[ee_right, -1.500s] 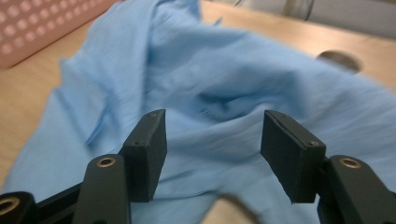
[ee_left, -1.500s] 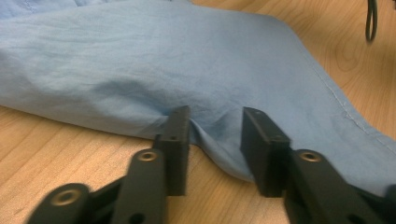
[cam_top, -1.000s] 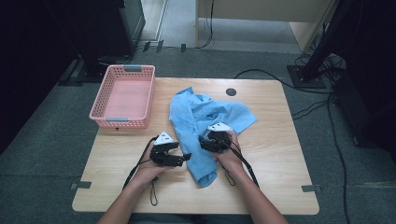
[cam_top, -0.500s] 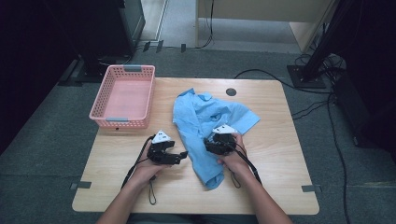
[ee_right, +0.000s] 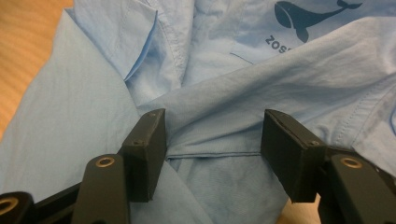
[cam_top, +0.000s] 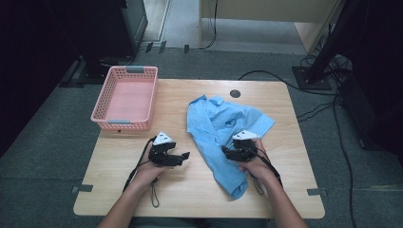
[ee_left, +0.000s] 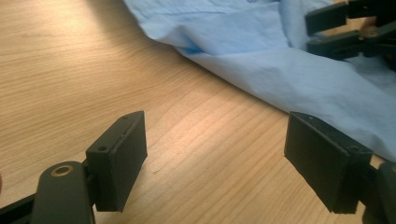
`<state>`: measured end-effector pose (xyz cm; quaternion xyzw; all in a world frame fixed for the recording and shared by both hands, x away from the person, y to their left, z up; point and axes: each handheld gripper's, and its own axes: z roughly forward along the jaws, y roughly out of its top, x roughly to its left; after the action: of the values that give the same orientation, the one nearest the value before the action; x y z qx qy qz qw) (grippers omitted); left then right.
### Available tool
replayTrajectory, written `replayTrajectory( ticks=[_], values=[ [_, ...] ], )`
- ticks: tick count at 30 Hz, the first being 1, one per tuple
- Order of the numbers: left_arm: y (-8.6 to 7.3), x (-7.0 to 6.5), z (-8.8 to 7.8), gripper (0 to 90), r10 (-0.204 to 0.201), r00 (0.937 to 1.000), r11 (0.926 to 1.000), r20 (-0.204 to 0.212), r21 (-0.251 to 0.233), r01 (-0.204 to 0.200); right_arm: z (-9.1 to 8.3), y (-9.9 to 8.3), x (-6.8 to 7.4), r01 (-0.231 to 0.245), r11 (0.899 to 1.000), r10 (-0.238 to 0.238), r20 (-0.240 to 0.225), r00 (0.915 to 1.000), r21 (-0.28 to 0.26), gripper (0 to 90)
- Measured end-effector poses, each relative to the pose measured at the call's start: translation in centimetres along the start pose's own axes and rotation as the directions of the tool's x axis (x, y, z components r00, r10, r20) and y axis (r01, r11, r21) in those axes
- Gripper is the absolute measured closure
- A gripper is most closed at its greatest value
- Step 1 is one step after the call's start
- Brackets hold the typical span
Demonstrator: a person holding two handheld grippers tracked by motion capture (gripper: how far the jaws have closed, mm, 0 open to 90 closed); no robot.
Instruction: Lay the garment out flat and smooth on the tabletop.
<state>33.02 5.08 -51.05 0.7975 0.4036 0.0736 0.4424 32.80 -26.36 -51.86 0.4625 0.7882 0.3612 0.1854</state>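
A light-blue shirt (cam_top: 214,128) lies crumpled on the wooden table (cam_top: 190,190), one end trailing toward the front edge. My right gripper (cam_top: 226,153) rests on its middle, pointing left. In the right gripper view its jaws (ee_right: 212,149) stand apart over a fold of cloth (ee_right: 233,93), the pads not pressing on it; a dark whale print (ee_right: 308,14) lies beyond. My left gripper (cam_top: 184,156) points right over bare wood just left of the shirt. Its jaws (ee_left: 215,158) are open with nothing between them, the shirt's edge (ee_left: 280,70) and the right gripper (ee_left: 345,28) lie ahead.
A pink plastic basket (cam_top: 123,126) with nothing in it stands at the table's back left corner. A round cable hole (cam_top: 235,93) sits near the back edge. Cables trail on the floor at the right.
The right gripper has slid to the right, and the shirt has shifted right with it and spread flatter. The left gripper has stayed in place.
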Motion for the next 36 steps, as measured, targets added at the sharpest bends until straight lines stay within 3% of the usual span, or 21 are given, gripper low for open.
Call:
replayTrajectory(
  ticks=[4,7,11,17,21,25,28,31,36],
  values=[
    [0.2,0.3,0.3,23.3,-0.047,0.9988,0.9989,-0.017,0.000,0.047,-1.0,0.0,-0.5,0.023,0.999,-0.021,-0.033,0.9992,0.043,42.0],
    [0.7,0.5,0.6,25.7,-0.072,0.9969,0.9974,-0.032,-0.010,0.072,-2.7,0.6,-1.8,-0.036,0.999,0.034,-0.061,0.9976,-0.036,41.0],
    [1.4,0.4,1.2,25.7,-0.073,0.9962,0.9973,-0.046,-0.014,0.073,-3.9,1.3,-3.5,-0.110,0.988,0.112,0.012,0.9937,-0.108,41.3],
    [2.2,0.1,2.5,29.5,-0.109,0.9914,0.9940,-0.071,-0.007,0.109,-3.1,2.0,-3.9,-0.214,0.970,0.225,0.091,0.9701,-0.120,40.9],
    [2.7,-0.2,3.7,29.7,-0.147,0.9853,0.9891,-0.087,-0.002,0.147,-1.9,2.3,-2.9,-0.196,0.975,0.205,0.090,0.9746,-0.100,39.2],
    [3.1,-0.1,4.4,29.8,-0.207,0.9745,0.9784,-0.086,-0.017,0.206,-0.9,2.6,-1.6,-0.152,0.984,0.161,0.094,0.9825,-0.093,38.3],
    [3.4,-0.1,4.6,32.4,-0.230,0.9704,0.9731,-0.074,-0.031,0.228,0.0,2.5,-0.7,-0.107,0.992,0.113,0.108,0.9877,-0.062,37.0],
    [3.7,-0.5,4.7,36.5,-0.219,0.9727,0.9755,-0.077,-0.039,0.216,0.9,2.2,-0.2,-0.070,0.997,0.072,0.130,0.9889,-0.023,36.2],
    [4.1,-1.2,5.3,58.4,-0.172,0.9802,0.9849,-0.098,-0.033,0.170,1.5,1.8,-0.2,-0.062,0.998,0.060,0.142,0.9880,0.008,36.2]
  ],
)
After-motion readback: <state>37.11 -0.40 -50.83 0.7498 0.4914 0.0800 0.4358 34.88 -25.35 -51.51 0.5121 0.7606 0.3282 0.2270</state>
